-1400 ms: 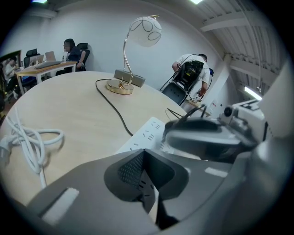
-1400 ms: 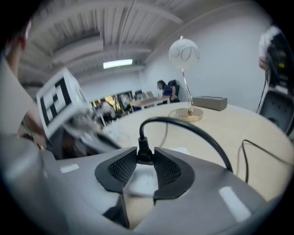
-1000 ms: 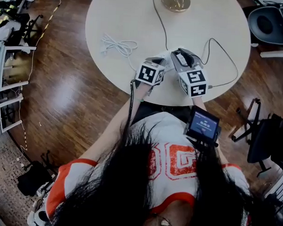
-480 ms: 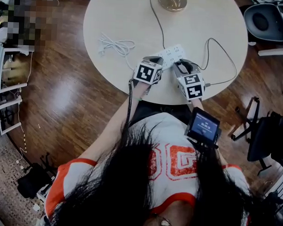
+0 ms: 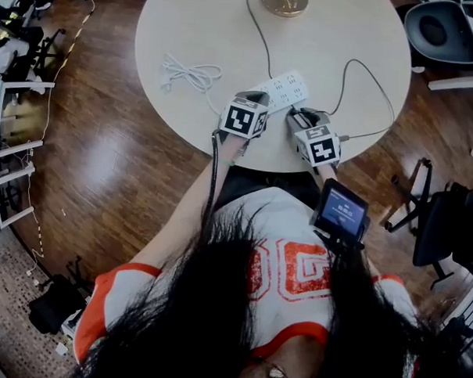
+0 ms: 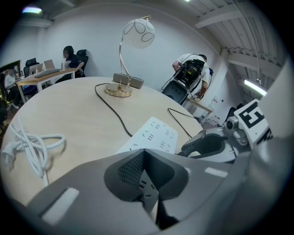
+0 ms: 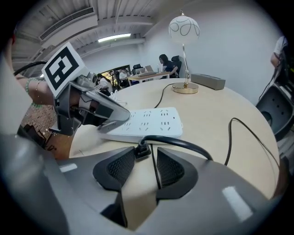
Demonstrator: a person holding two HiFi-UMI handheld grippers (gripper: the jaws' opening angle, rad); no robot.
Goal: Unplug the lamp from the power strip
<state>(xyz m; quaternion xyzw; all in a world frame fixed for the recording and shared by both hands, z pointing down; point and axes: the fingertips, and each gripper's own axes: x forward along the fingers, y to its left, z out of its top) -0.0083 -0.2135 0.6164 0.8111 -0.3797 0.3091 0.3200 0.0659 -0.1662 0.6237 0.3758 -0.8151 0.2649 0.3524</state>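
Observation:
A white power strip [image 5: 285, 89] lies on the round table [image 5: 205, 22], and the brass lamp base [image 5: 284, 0] stands at the far edge. My left gripper [image 5: 258, 99] is shut, its tips over the strip's near end [image 7: 120, 125]. My right gripper [image 7: 144, 161] sits back from the strip [image 7: 148, 122] with its jaws opening. A black plug [image 7: 142, 151] lies free of the strip just ahead of the pads, which do not press on it. Its black cord [image 7: 183, 146] arcs off to the right. The lamp [image 6: 136, 34] stands upright with a white globe shade.
A coiled white cable [image 5: 188, 73] lies on the table's left part. A second black cord [image 5: 263, 40] runs from the lamp base to the strip. Office chairs [image 5: 443, 33] stand to the right. Wooden floor surrounds the table, and desks with people show in the background.
My right gripper has drawn back from the power strip toward the near table edge, and the plug has come out of the strip. The left gripper has stayed at the strip's near end.

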